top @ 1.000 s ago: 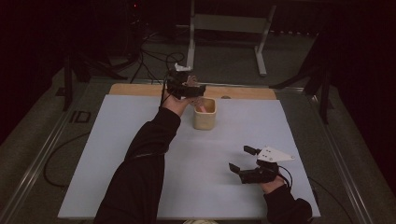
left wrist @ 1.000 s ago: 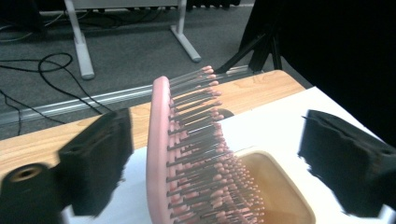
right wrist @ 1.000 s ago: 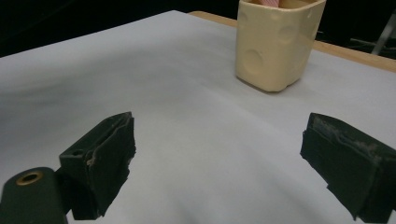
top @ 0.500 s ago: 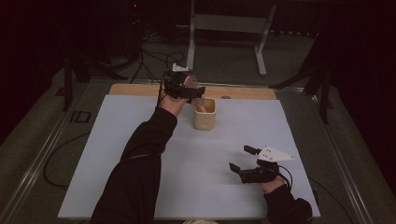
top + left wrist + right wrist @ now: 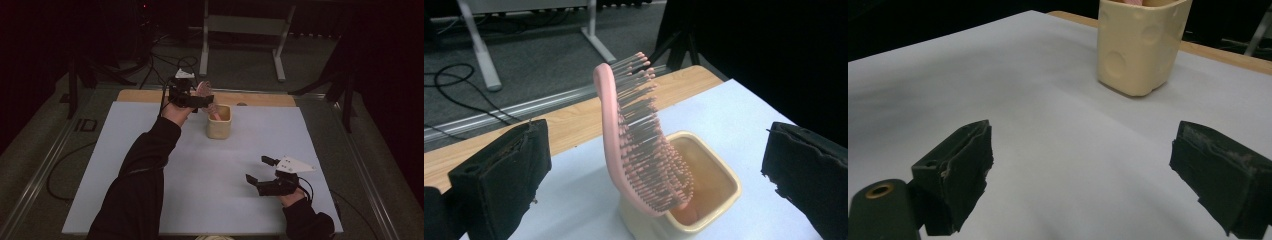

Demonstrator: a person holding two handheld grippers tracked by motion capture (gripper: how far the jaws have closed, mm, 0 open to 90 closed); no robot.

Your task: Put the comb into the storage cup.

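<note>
Pink hairbrush point(image 5: 624, 145) stands handle-down in the cream cup point(image 5: 719, 200), leaning, bristles probably facing away from the L gripper point(image 5: 200, 101), jaws just opened wide, clear of it. R gripper point(image 5: 259, 170) wide, empty, well apart on white mat point(image 5: 150, 165).

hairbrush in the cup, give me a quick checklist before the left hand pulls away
1. Pink hairbrush sits handle-down in the cream cup, head leaning over the rim: ok.
2. Left gripper has let go: jaws have just been opening, pads stand wide on either side of the brush with gaps to it: ok.
3. Cup upright on the white mat: ok.
4. Brush settled enough not to tip out when the gripper leaves: cannot tell; it leans with most of its head above the rim.
5. Right gripper out of the way: ok, open and low over the near right of the mat, apart from the cup.
</note>
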